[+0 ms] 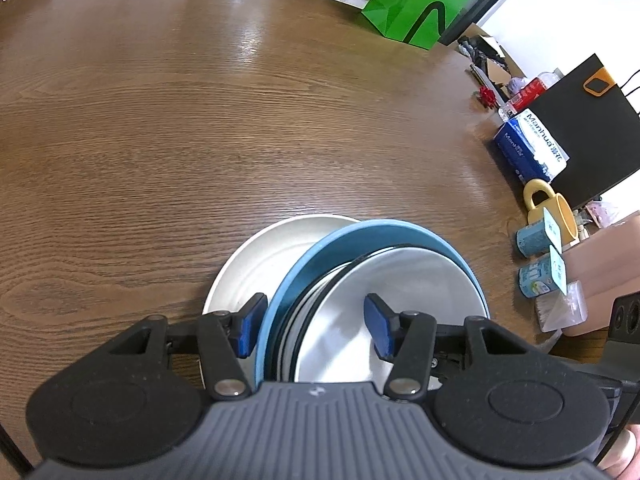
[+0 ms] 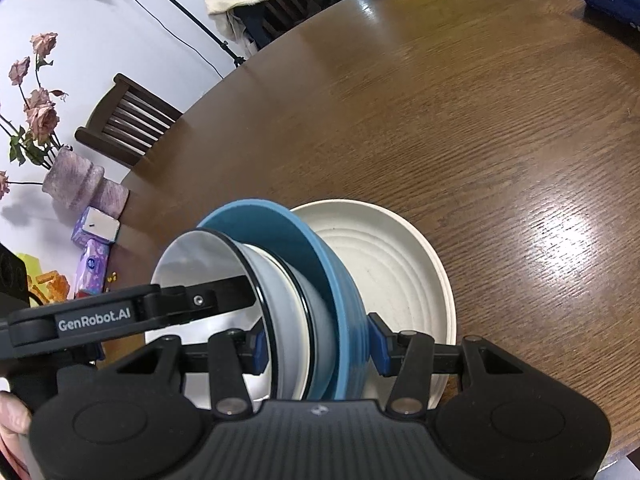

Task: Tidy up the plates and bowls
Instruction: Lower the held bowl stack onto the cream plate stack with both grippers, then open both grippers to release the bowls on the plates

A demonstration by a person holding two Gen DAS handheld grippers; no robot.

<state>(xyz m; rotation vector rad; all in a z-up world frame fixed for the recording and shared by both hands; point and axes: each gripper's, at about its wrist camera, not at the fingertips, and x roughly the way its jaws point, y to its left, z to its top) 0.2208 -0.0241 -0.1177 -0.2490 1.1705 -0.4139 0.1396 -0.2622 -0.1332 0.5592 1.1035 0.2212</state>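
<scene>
Table [image 1: 200,120]: wide brown wood, stretching ahead of both claws.
Cream plate [image 2: 400,264]: flat on the table, just beyond the claws, under the stack's far edge.
Blue plate [image 1: 360,236]: tilted up on edge, outermost of the stack.
White bowls [image 2: 276,280]: black-rimmed, nested against the blue plate, tilted too.
Left claw [image 1: 316,330]: half spread, stack's edge between its pads; contact unclear.
Right claw [image 2: 320,344]: pinching bowls and blue plate together.

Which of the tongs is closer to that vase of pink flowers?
Left. The left tongs clamp the stack of dishes on the side facing the vase; the right tongs clamp the same stack on the side away from it.
</scene>
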